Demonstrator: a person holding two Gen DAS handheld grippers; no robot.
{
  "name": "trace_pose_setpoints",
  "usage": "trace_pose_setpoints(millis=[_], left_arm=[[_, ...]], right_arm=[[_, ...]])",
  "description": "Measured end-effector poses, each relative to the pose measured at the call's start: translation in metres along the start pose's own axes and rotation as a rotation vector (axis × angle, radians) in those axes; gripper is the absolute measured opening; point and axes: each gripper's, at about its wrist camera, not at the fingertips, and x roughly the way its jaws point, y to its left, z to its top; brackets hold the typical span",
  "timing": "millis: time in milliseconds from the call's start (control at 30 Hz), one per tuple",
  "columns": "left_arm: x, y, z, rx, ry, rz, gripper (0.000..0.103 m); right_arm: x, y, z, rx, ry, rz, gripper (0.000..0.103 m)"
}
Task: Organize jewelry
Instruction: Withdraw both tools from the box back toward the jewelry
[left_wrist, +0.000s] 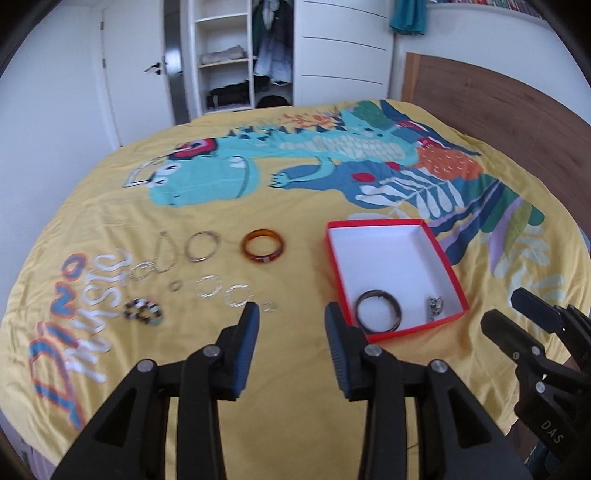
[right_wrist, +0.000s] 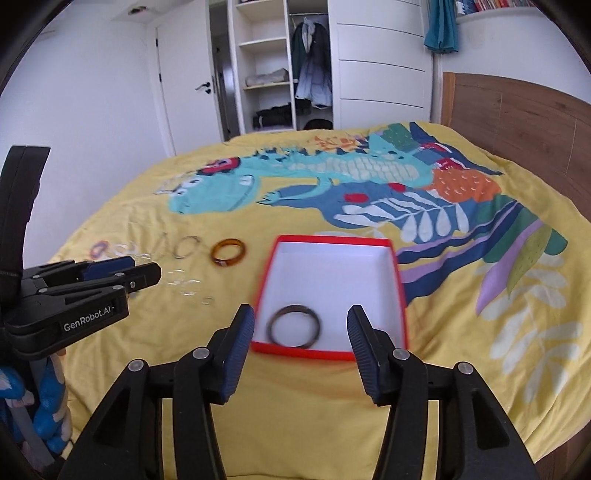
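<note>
A red box (left_wrist: 448, 273) (right_wrist: 400, 280) with a white inside lies on the yellow bedspread. In it are a dark bangle (left_wrist: 378, 309) (right_wrist: 293, 325) and a small silver piece (left_wrist: 436, 305). Left of the box lie an amber bangle (left_wrist: 263, 245) (right_wrist: 229, 252), a silver hoop (left_wrist: 202, 246), a teardrop hoop (left_wrist: 165, 251), several small silver rings (left_wrist: 236, 295) and a beaded bracelet (left_wrist: 143, 312). My left gripper (left_wrist: 291, 314) is open and empty above the spread, between the rings and the box. My right gripper (right_wrist: 301, 317) is open and empty over the box's near edge.
The bedspread (left_wrist: 295, 177) has a dinosaur print. A wooden headboard (left_wrist: 498, 107) stands at the right. An open wardrobe (right_wrist: 280, 66) and a door (right_wrist: 184, 85) are behind the bed. The right gripper shows in the left view (left_wrist: 524, 325), the left one in the right view (right_wrist: 122, 275).
</note>
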Motion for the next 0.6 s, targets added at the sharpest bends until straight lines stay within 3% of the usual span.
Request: trace_pose_setpoints(millis=[333,600], left_arm=[[-0.088,0.071,-0.057,-0.092,-0.079,0.133,0.035],[-0.142,0.092,-0.083,-0.11,-0.157,0.201,0.044]], right_arm=[[-0.049,0.08,-0.023,-0.003,-0.033,0.123,0.062],[-0.081,0.116,-0.035,-0.043,-0.064,0.166,0.066]])
